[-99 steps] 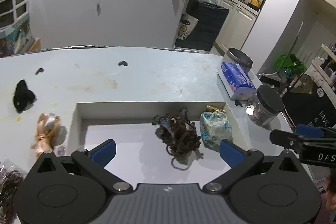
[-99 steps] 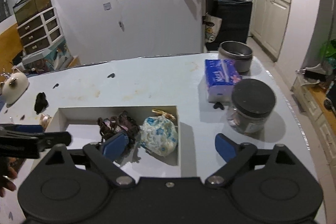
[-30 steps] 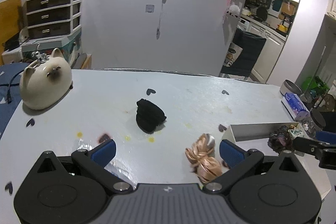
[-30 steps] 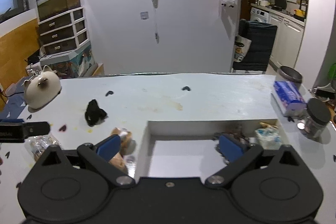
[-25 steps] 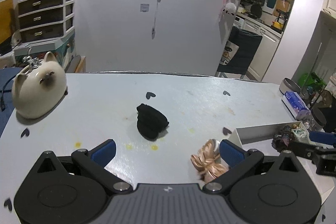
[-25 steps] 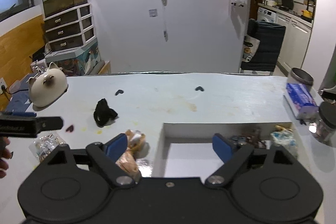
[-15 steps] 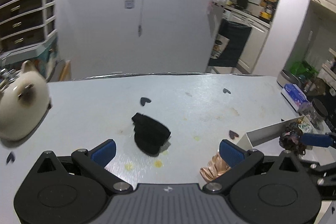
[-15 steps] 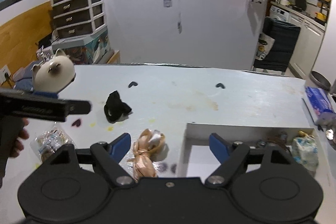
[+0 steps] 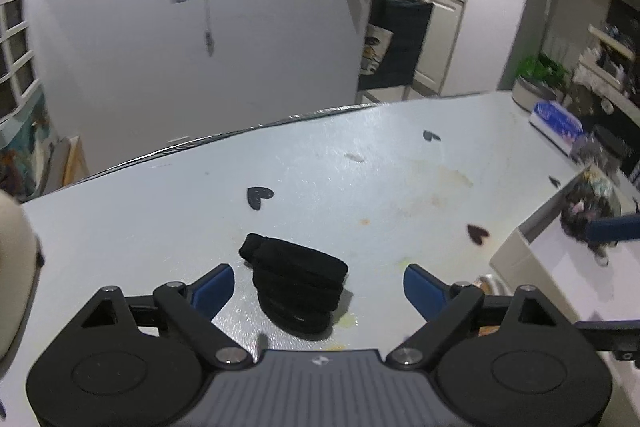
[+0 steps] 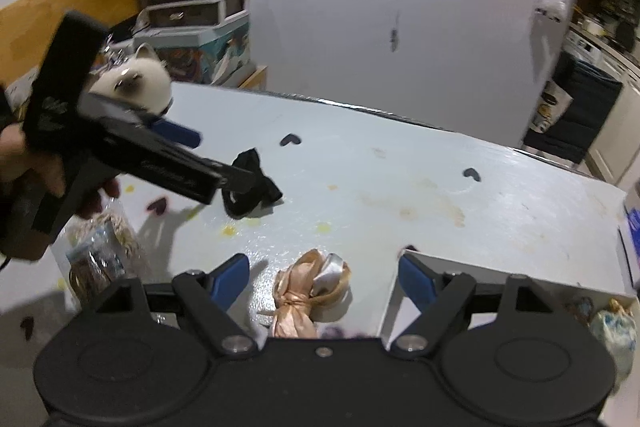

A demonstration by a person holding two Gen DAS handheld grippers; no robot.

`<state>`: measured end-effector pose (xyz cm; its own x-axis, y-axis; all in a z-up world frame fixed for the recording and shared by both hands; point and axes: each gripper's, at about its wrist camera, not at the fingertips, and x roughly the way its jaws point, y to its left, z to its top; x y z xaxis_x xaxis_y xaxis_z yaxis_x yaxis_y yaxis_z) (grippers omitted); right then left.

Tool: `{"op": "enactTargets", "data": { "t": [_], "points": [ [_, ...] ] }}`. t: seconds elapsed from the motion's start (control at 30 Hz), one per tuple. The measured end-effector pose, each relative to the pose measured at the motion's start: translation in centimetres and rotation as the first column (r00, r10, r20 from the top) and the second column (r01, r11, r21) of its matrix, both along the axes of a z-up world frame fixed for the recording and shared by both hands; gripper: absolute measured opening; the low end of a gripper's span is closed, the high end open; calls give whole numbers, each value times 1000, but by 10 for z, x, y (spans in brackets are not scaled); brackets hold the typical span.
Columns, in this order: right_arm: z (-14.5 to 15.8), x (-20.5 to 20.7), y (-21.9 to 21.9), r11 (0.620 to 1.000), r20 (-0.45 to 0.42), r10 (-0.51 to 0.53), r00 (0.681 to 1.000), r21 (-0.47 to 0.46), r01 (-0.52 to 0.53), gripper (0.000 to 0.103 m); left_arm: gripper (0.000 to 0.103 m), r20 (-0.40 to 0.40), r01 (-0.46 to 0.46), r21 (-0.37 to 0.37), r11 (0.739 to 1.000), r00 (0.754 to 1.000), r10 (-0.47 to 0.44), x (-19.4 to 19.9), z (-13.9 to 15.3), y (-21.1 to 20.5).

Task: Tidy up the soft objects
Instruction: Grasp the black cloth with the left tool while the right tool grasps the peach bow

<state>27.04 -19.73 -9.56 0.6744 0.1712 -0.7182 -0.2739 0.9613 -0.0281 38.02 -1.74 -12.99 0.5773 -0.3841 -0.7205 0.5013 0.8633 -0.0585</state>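
Note:
A black scrunchie [image 9: 296,283] lies on the pale table, between the open fingers of my left gripper [image 9: 318,287]; it also shows in the right wrist view [image 10: 250,187], partly behind the left gripper's body. A peach satin scrunchie [image 10: 308,297] lies between the open fingers of my right gripper [image 10: 322,279]. The white box [image 9: 516,251] at the right holds a dark scrunchie [image 9: 584,215] and a floral one [image 10: 612,327]. Neither gripper holds anything.
A cream cat-shaped ornament [image 10: 136,83] stands at the table's far left. A clear packet of hair ties [image 10: 100,255] lies at the left front. A blue tissue pack [image 9: 556,121] and a dark-lidded jar [image 9: 600,147] stand at the right. Small dark heart stickers [image 9: 259,195] dot the table.
Both grippers have swung left, away from the box. My left gripper has closed in on the black scrunchie, my right on the peach one. Both stay open.

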Motion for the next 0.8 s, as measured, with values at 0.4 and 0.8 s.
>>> {"op": "enactTargets", "data": {
  "t": [0.4,0.8],
  "points": [
    [-13,28,1,996,-66,81,994,-27,-83,83,75,-27,34,9,999,999,-33,30,-38,-2],
    [-39,44,22,971,-126,221,967,-59,-230,83,38,-72,-17,-35,999,997,14,37,-44,4]
  ]
}}
